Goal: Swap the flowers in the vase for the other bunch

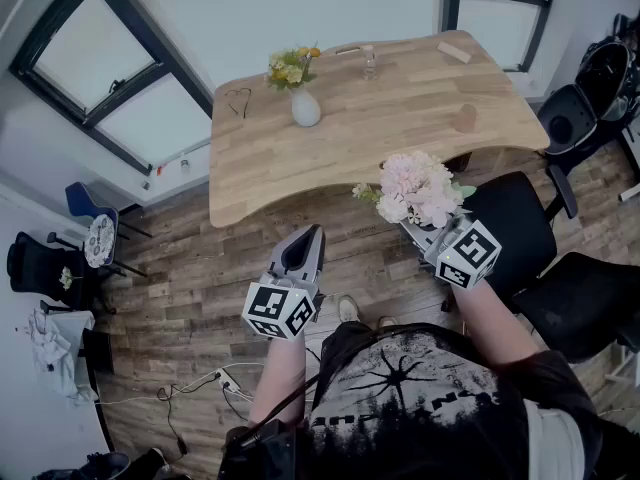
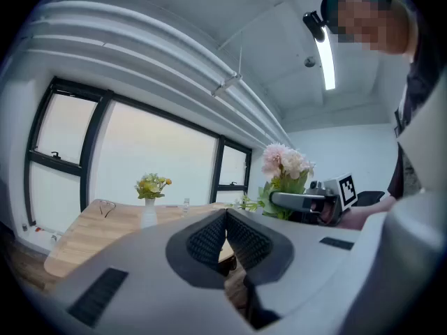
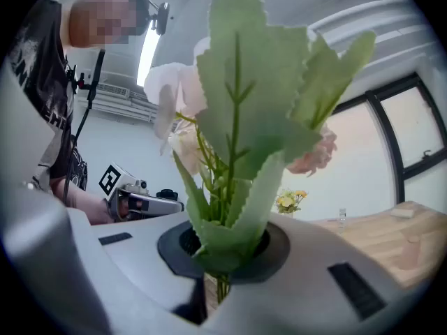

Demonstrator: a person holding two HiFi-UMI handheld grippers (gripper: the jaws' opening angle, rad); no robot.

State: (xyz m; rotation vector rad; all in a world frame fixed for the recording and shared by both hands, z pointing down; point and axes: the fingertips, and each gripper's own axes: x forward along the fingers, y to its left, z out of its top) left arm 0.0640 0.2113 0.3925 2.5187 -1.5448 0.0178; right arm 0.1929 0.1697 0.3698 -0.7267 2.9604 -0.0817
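Observation:
A white vase (image 1: 305, 108) holding a yellow bunch (image 1: 291, 67) stands on the wooden table (image 1: 400, 118), near its left end. In the left gripper view the vase (image 2: 149, 213) and its yellow flowers (image 2: 153, 185) show far off. My right gripper (image 1: 425, 230) is shut on the stems of a pink bunch (image 1: 417, 188), held upright over the floor just short of the table's near edge. Green leaves (image 3: 241, 152) fill the right gripper view. My left gripper (image 1: 303, 251) is shut with nothing in it, over the floor left of the bunch.
A small clear bottle (image 1: 369, 63), a wooden block (image 1: 454, 52), a brownish cup (image 1: 466, 118) and a pair of glasses (image 1: 238, 100) lie on the table. Black office chairs (image 1: 520, 218) stand right of me. Cables (image 1: 215, 383) run over the wood floor.

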